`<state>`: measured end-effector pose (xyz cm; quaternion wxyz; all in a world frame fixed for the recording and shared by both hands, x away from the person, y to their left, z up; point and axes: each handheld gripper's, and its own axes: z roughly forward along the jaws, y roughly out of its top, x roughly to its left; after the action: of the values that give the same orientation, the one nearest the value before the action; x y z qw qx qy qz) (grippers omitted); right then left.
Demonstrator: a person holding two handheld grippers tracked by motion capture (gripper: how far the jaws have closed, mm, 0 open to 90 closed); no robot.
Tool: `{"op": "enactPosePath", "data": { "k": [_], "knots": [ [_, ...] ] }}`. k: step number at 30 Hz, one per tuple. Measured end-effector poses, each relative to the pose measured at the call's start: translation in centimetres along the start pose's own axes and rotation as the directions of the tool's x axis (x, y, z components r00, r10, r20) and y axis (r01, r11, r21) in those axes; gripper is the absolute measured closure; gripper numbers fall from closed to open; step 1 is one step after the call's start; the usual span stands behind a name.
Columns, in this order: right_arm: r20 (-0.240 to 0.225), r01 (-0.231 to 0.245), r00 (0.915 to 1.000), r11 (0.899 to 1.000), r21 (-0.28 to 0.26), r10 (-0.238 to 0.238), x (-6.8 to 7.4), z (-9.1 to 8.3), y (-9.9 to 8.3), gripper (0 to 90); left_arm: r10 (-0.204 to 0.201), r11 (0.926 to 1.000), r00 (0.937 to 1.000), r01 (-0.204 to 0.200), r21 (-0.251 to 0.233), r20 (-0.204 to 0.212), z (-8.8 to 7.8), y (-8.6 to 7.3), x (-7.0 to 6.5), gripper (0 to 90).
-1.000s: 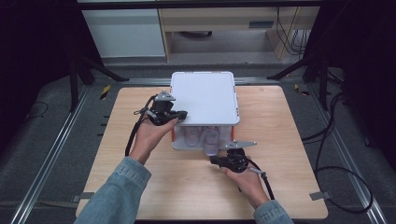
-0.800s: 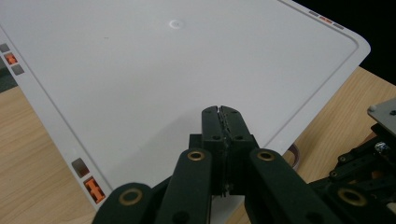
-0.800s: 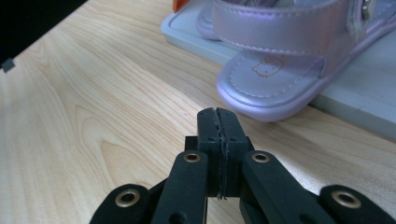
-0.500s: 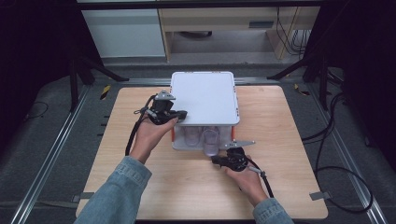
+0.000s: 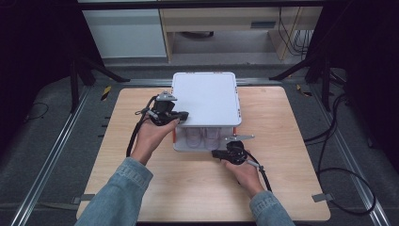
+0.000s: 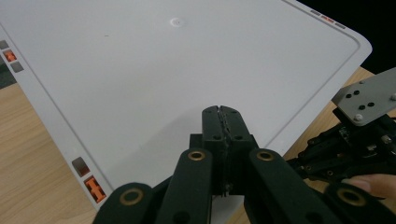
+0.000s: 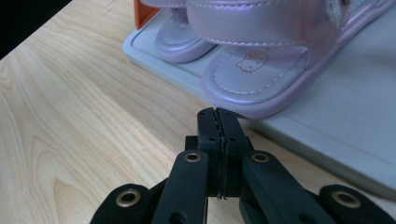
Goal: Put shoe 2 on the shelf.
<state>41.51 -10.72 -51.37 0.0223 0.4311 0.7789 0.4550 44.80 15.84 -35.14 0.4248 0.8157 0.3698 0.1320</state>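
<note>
A light wooden table sat among dark floor and frame legs, bare wood open on all sides of a white box with orange latches. The left gripper, jaws pressed together and empty, hovered over its flat lid. The right gripper, likewise closed on nothing, pointed at lilac sandals on the box's base, a cartoon cat printed on one insole.

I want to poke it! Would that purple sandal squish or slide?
The purple sandal looks like soft padded leather, so probably bendy, not hard. Its flat sole rests on the smooth white tray, so a push from the right claw likely slides it.
</note>
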Motion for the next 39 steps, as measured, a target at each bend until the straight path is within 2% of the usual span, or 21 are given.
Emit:
{"op": "enactPosePath", "data": {
  "k": [4,9,14,16,18,30,35,39],
  "knots": [
    [0.008,-0.006,0.9999,1.000,-0.001,0.006,-0.2,0.1,0.2,90.0,0.000,1.0000,1.0000,0.000,0.001,0.000,0.0,0.0,0.0,89.2],
    [-0.003,-0.004,1.0000,1.000,-0.021,0.004,0.2,-0.2,0.4,90.0,0.002,1.0000,1.0000,-0.002,0.002,-0.002,0.0,0.0,0.0,89.2],
    [0.021,-0.015,0.9997,1.000,-0.025,0.016,-0.1,-0.1,0.5,90.0,0.003,1.0000,1.0000,-0.003,0.004,-0.005,0.0,0.0,-0.1,89.2],
    [0.013,-0.031,0.9994,0.999,-0.027,0.032,-0.2,0.0,0.6,90.0,0.002,1.0000,1.0000,-0.002,0.004,-0.003,0.0,0.0,0.0,89.1],
    [0.021,-0.024,0.9995,0.999,-0.028,0.024,-0.2,0.1,0.7,90.0,0.002,1.0000,1.0000,-0.002,0.004,-0.001,0.0,0.0,0.0,89.2],
    [0.051,-0.062,0.9967,0.997,-0.044,0.064,-0.5,0.7,1.3,90.0,0.000,1.0000,1.0000,0.000,0.005,0.000,0.0,0.1,0.0,89.2],
    [0.048,-0.060,0.9969,0.997,-0.046,0.063,-0.5,0.7,1.3,90.0,0.004,1.0000,1.0000,-0.004,0.004,-0.002,0.0,0.1,-0.1,88.9],
    [0.045,-0.042,0.9980,0.997,-0.061,0.045,-0.4,0.2,1.5,89.1,0.008,0.9999,0.9999,-0.008,-0.011,-0.014,-0.1,-0.1,-0.1,81.0]
  ]
}}
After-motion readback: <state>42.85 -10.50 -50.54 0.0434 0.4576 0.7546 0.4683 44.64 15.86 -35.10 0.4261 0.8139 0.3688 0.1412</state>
